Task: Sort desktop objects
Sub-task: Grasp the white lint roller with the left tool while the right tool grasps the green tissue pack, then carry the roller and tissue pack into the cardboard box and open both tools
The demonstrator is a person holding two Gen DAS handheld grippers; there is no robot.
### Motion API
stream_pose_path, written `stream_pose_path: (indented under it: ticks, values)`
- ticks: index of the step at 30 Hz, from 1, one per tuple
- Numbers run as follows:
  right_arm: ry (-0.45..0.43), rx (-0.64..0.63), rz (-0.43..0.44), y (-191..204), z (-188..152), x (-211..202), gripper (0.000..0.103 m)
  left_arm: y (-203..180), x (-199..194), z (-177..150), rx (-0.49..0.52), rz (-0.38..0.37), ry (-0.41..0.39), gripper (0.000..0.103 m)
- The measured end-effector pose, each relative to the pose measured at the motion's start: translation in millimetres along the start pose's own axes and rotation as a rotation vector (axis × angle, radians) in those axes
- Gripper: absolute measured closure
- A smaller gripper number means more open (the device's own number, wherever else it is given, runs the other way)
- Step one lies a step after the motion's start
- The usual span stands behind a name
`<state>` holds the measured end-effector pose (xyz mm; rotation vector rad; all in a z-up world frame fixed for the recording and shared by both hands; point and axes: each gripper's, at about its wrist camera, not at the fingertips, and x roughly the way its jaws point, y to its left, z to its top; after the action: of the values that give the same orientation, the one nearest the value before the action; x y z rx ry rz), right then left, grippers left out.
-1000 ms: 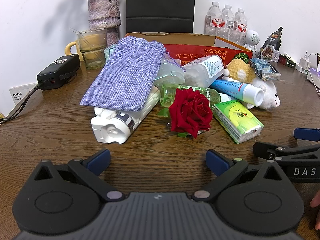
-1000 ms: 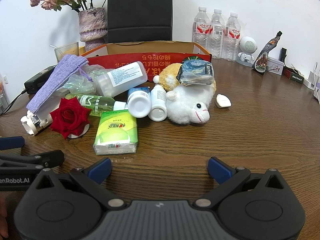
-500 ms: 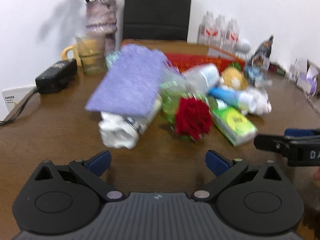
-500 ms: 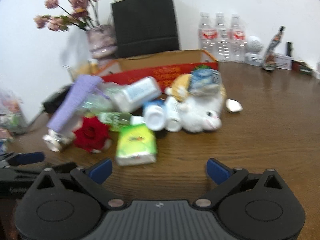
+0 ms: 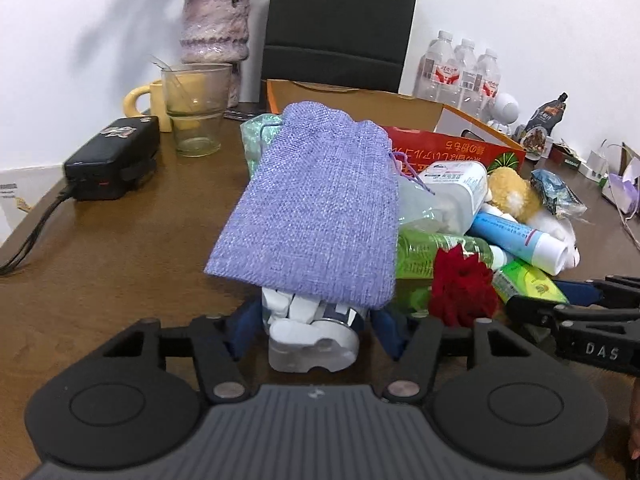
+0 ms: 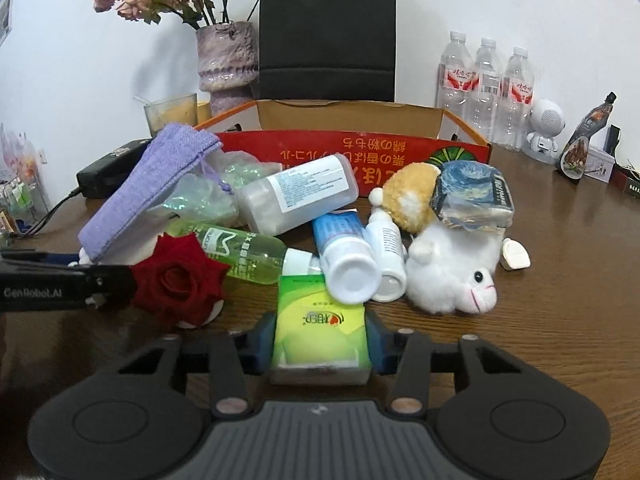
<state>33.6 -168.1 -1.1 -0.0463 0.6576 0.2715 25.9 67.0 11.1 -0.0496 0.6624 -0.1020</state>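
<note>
A pile of objects lies on the wooden table. My left gripper [image 5: 312,330] has its blue pads on either side of a white plastic device [image 5: 312,338] that lies under a purple cloth pouch [image 5: 316,208]; the pads sit close to its sides. My right gripper [image 6: 320,344] has its pads against both sides of a green tissue pack [image 6: 319,332]. A red rose [image 6: 176,278] lies between the two grippers, also in the left wrist view [image 5: 460,288]. Bottles, a blue tube [image 6: 344,252] and a white plush toy [image 6: 452,280] lie behind.
An open orange-red cardboard box [image 6: 352,148] stands behind the pile. A glass [image 5: 196,108], a yellow mug, a vase [image 5: 216,24] and a black power adapter [image 5: 112,156] stand at the back left. Water bottles [image 6: 486,88] and small items stand at the back right.
Both grippers moved forward into the pile and narrowed. The left now brackets the white device under the pouch; the right now brackets the green tissue pack.
</note>
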Motion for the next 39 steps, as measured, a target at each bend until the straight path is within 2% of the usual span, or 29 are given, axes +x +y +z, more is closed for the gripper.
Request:
stream_pose_path:
  ticks: [6, 11, 12, 13, 14, 15, 17, 18, 19, 20, 21, 25, 28, 31, 36, 39]
  values:
    - [-0.002, -0.019, 0.001, -7.8, -24.0, -31.2, 0.058, -20.6, -48.0, -41.4, -0.009, 0.026, -0.012, 0.045]
    - [-0.007, -0.051, 0.017, -0.2, -52.7, -67.8, 0.057, -40.2, -79.4, -59.4, 0.009, 0.016, 0.038, 0.044]
    - [-0.007, -0.052, 0.02, 0.5, -55.2, -73.2, 0.056, -42.4, -82.1, -60.2, 0.014, 0.012, 0.035, 0.04]
    - [-0.007, -0.052, 0.022, 1.3, -57.7, -78.5, 0.052, -44.0, -83.8, -60.5, 0.02, 0.009, 0.02, 0.029]
    - [-0.012, -0.054, 0.019, 1.4, -58.4, -80.6, 0.042, -45.4, -83.8, -59.3, 0.031, 0.013, 0.009, 0.024]
    - [-0.017, -0.055, 0.015, 1.4, -59.0, -82.5, 0.037, -46.1, -82.6, -57.0, 0.036, 0.023, -0.002, 0.023]
    - [-0.022, -0.054, 0.007, 1.3, -58.7, -83.7, 0.037, -46.8, -75.9, -52.1, 0.062, 0.007, -0.014, 0.02]
    - [-0.022, -0.052, 0.003, 1.1, -57.7, -82.8, 0.037, -47.1, -72.3, -49.6, 0.075, -0.001, -0.019, 0.012]
    - [-0.02, -0.047, 0.007, 1.0, -56.7, -80.9, 0.038, -47.4, -68.8, -47.1, 0.088, -0.01, -0.024, 0.017]
    - [-0.012, -0.046, 0.009, 1.5, -56.3, -78.2, 0.05, -46.8, -63.8, -46.6, 0.085, -0.02, 0.0, 0.027]
    - [-0.005, -0.046, 0.011, 2.1, -55.9, -75.5, 0.058, -46.6, -61.2, -47.9, 0.087, -0.027, 0.016, 0.046]
    - [-0.029, -0.082, -0.007, 6.9, -59.4, -76.6, 0.059, -49.4, -64.1, -56.4, 0.104, -0.047, 0.016, 0.047]
    - [-0.048, -0.057, 0.017, 3.1, -55.6, -83.8, 0.059, -49.6, -70.6, -59.6, 0.082, -0.069, 0.004, 0.047]
    - [-0.106, -0.034, 0.015, -4.4, -43.2, -95.7, 0.06, -50.5, -80.5, -51.6, 0.065, -0.063, -0.028, 0.048]
    - [-0.199, -0.005, 0.002, -18.9, -11.2, -105.7, 0.059, -42.6, -90.4, -10.5, 0.005, -0.118, -0.101, 0.048]
    - [-0.262, -0.006, -0.005, -23.4, 18.2, -106.0, 0.059, -37.5, -85.3, 36.0, 0.005, -0.142, -0.154, 0.048]
